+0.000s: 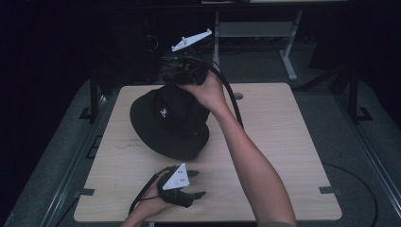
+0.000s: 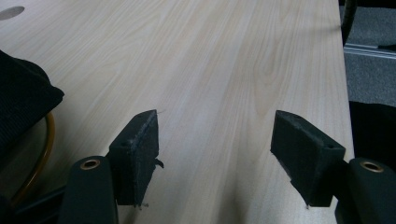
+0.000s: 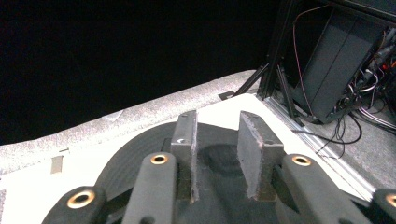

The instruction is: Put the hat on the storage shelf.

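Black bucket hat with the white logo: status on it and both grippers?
Left gripper open, low over the wooden table. Right gripper narrowly parted above the black bucket hat; grip unconfirmed. Nothing in the way.

Light wood-grain table (image 1: 283,142) is carrying everything here. Black bucket hat (image 1: 168,120) is lying on it, brim flat, left of centre toward the far edge; it is sitting directly beneath my right jaws and to the left of my left jaws. Bare tabletop is stretching ahead between my left jaws. A small round hole (image 1: 238,96) is showing near the far edge.
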`<state>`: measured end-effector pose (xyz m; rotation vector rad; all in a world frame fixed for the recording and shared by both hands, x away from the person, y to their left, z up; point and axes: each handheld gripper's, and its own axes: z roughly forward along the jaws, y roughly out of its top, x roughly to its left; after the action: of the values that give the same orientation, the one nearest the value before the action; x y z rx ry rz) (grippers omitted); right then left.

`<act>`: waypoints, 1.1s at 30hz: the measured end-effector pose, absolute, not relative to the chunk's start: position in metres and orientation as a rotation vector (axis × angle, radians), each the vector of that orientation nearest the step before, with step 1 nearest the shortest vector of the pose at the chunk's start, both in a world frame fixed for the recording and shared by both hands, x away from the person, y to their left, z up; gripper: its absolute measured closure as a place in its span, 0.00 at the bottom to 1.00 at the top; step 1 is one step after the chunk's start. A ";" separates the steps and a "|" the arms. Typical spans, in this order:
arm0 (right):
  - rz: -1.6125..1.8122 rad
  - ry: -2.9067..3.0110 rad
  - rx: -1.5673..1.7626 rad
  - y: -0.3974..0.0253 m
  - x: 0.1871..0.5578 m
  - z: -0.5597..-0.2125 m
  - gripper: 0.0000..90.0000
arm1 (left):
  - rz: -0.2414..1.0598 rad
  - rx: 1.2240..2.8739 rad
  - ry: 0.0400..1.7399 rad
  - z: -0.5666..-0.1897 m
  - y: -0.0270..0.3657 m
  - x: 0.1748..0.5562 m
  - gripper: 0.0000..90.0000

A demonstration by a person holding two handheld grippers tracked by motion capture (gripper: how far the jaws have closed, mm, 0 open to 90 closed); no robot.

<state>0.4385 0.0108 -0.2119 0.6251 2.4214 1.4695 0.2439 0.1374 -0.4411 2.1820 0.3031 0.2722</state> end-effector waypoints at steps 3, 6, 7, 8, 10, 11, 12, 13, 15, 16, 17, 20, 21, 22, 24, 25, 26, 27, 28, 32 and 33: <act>1.495 2.420 0.647 0.001 0.436 -0.215 0.72 | 0.274 2.185 0.296 -0.442 0.136 0.243 0.35; 1.523 2.420 0.666 -0.010 0.433 -0.217 0.70 | 0.274 2.193 0.293 -0.442 0.136 0.243 0.35; 1.530 2.419 0.674 -0.013 0.432 -0.218 0.69 | 0.278 2.195 0.289 -0.442 0.136 0.243 0.35; 1.532 2.417 0.678 -0.017 0.431 -0.219 0.67 | 0.277 2.196 0.290 -0.442 0.136 0.243 0.35; 1.538 2.414 0.678 -0.024 0.428 -0.221 0.66 | 0.272 2.191 0.291 -0.442 0.136 0.243 0.34; 1.538 2.414 0.678 -0.024 0.428 -0.221 0.66 | 0.272 2.191 0.291 -0.442 0.136 0.243 0.34; 1.545 2.409 0.684 -0.029 0.426 -0.222 0.64 | 0.272 2.193 0.293 -0.442 0.136 0.243 0.34; 1.548 2.411 0.690 -0.032 0.426 -0.223 0.63 | 0.271 2.192 0.296 -0.442 0.136 0.243 0.34; 1.546 2.404 0.695 -0.037 0.424 -0.226 0.63 | 0.274 2.190 0.298 -0.442 0.136 0.243 0.34; 1.556 2.403 0.701 -0.040 0.423 -0.227 0.61 | 0.272 2.190 0.299 -0.442 0.136 0.243 0.34; 1.569 2.402 0.702 -0.043 0.423 -0.228 0.61 | 0.271 2.189 0.298 -0.443 0.136 0.243 0.34; 1.582 2.393 0.719 -0.050 0.420 -0.230 0.60 | 0.270 2.183 0.300 -0.442 0.136 0.243 0.34; 1.583 2.388 0.721 -0.052 0.420 -0.231 0.60 | 0.268 2.179 0.303 -0.443 0.136 0.243 0.34; 1.583 2.386 0.722 -0.054 0.419 -0.231 0.60 | 0.267 2.179 0.304 -0.443 0.136 0.242 0.34; 1.585 2.379 0.724 -0.058 0.417 -0.233 0.58 | 0.267 2.178 0.305 -0.443 0.135 0.242 0.34; 1.587 2.377 0.726 -0.060 0.416 -0.233 0.58 | 0.266 2.179 0.306 -0.443 0.135 0.242 0.34; 1.591 2.374 0.730 -0.062 0.416 -0.233 0.58 | 0.264 2.179 0.307 -0.443 0.135 0.242 0.34; 1.596 2.370 0.732 -0.065 0.415 -0.234 0.57 | 0.263 2.179 0.309 -0.443 0.135 0.242 0.34; 1.601 2.371 0.737 -0.067 0.414 -0.234 0.56 | 0.261 2.179 0.310 -0.444 0.135 0.243 0.34; 1.604 2.358 0.756 -0.077 0.411 -0.237 0.54 | 0.259 2.177 0.311 -0.444 0.135 0.243 0.34; 1.604 2.351 0.759 -0.079 0.410 -0.237 0.53 | 0.258 2.178 0.311 -0.444 0.135 0.243 0.34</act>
<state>0.4102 -0.0788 -0.2374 0.7593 2.3511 1.6042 0.2432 0.1353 -0.4442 2.1776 0.3111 0.2580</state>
